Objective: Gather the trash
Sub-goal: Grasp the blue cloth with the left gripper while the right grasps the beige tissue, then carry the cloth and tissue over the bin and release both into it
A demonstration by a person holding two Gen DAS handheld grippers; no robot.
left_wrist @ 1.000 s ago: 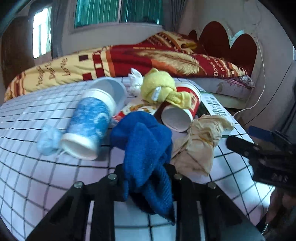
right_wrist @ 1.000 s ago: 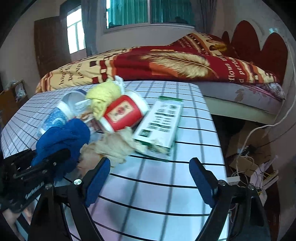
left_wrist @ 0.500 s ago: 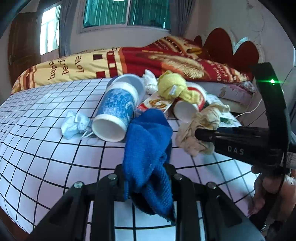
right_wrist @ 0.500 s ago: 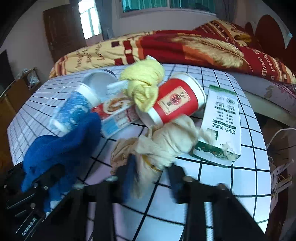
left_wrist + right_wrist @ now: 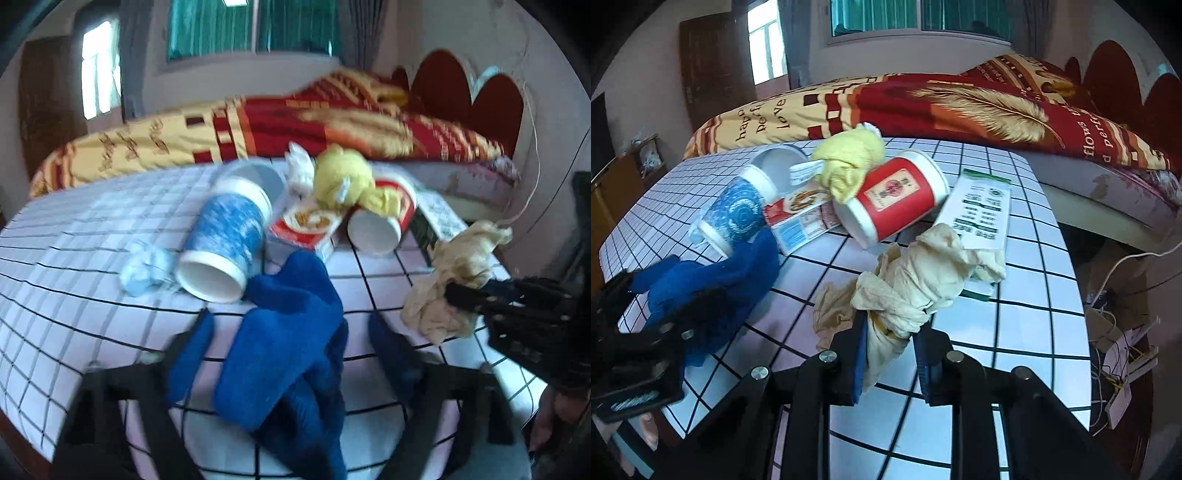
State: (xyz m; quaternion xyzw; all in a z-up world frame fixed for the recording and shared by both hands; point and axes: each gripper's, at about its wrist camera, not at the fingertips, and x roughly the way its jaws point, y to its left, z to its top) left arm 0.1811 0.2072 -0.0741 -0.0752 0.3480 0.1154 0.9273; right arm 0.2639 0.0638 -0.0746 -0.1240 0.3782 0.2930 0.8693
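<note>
My left gripper (image 5: 291,354) stands open around a blue cloth (image 5: 291,332) that lies loose on the checked table (image 5: 74,266); its fingers are blurred. My right gripper (image 5: 890,354) is shut on a crumpled beige cloth (image 5: 923,273), lifted a little off the table (image 5: 1027,295). That beige cloth also shows in the left wrist view (image 5: 454,280) at the right. The blue cloth lies at the left in the right wrist view (image 5: 709,280).
A blue paper cup (image 5: 225,243), a red paper cup (image 5: 897,199), a yellow cloth knot (image 5: 849,166), a red snack box (image 5: 801,218), a green-white carton (image 5: 982,210) and a pale blue wad (image 5: 144,269) lie in a heap. A bed (image 5: 960,103) stands behind; cables lie right.
My left gripper has opened and let go of the blue cloth. My right gripper has closed on the beige cloth and raised it.
</note>
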